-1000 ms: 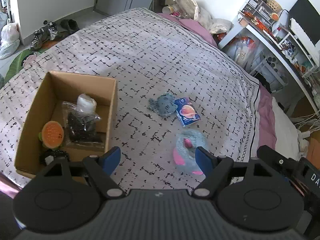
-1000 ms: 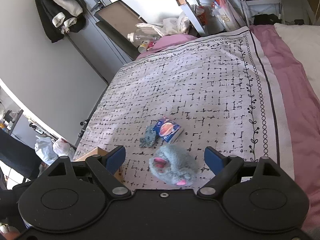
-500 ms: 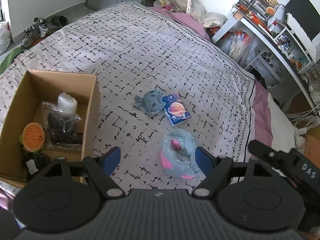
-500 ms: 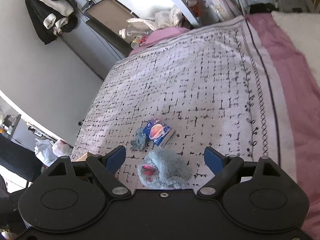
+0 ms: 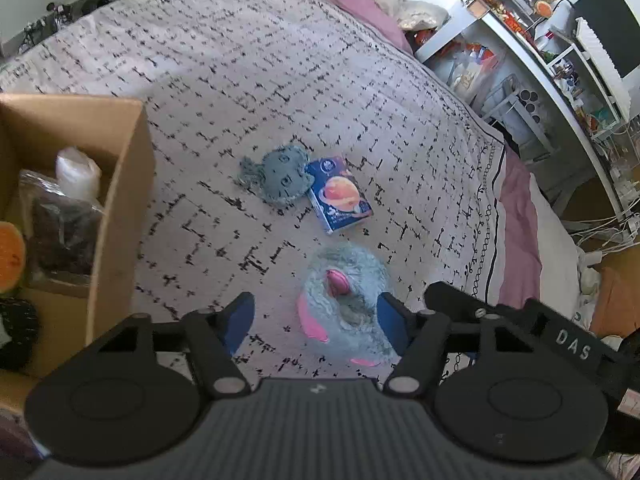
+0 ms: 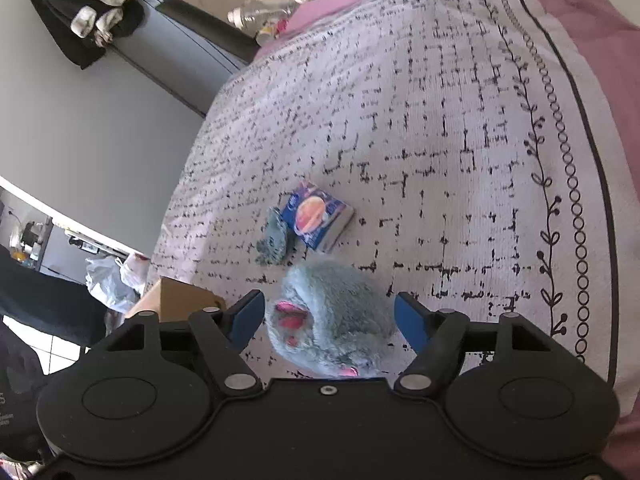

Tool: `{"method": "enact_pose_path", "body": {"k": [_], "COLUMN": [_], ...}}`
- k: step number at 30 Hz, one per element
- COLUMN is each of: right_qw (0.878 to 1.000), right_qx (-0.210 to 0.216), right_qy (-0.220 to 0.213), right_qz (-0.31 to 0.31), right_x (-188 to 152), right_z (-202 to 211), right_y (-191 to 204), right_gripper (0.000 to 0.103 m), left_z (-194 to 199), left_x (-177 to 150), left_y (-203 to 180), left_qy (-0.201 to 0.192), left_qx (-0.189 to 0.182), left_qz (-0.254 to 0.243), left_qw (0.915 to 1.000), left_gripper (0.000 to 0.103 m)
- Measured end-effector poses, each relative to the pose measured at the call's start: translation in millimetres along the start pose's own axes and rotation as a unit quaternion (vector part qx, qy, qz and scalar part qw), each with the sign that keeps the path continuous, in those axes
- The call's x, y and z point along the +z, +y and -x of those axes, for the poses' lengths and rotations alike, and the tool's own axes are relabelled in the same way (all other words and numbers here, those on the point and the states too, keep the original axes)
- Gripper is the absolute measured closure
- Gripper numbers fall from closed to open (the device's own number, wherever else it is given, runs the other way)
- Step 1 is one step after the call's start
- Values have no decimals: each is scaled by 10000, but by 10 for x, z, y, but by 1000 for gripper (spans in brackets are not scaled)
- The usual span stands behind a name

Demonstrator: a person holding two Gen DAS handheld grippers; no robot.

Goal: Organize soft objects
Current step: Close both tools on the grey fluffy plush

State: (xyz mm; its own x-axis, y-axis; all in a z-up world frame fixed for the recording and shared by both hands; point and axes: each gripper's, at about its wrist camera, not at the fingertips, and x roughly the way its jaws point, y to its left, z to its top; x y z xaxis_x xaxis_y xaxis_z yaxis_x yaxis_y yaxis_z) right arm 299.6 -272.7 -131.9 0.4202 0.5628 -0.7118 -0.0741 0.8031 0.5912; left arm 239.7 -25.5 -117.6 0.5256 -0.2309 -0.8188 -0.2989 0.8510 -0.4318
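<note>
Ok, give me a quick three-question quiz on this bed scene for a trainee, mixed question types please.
1. True or false: the plush lies between the right tongs' fingers.
2. Which thing touches the blue packet? A) small grey toy B) cardboard box C) a shoe
3. Fill in: the box stands on the ____.

Key: 1 true; the jaws are closing but the pads are not yet pressing. 2 A. 3 bed.
</note>
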Motion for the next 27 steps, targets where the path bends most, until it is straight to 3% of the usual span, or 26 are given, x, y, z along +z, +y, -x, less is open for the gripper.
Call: {"method": "enact_pose_path", "body": {"k": [11,14,18,27], "right_qw": [9992,9988,9988,9996], "right_qx": [-25,-121,-62,-12], "right_qy": [324,419,467,248], "right_qz": [-216,-227,-130,155], "right_x": [79,85,68,35], "right_z": [-244,-311,-338,-201], "right_y": [-156,-195,-182,-65], "right_gripper": [45,58,82,90], "left_z": [-371,-455,-497,-320], "left_x": [-21,-17,-28,-50], "left_y": [-41,-36,-16,-40], "left_qy": [280,352,376,177], "left_qx": [-136,-169,-194,-282], "left_qz": [282,406,610,595], "left_qw": [9991,9984,9972,9977], "left_gripper": [63,72,84,89]}}
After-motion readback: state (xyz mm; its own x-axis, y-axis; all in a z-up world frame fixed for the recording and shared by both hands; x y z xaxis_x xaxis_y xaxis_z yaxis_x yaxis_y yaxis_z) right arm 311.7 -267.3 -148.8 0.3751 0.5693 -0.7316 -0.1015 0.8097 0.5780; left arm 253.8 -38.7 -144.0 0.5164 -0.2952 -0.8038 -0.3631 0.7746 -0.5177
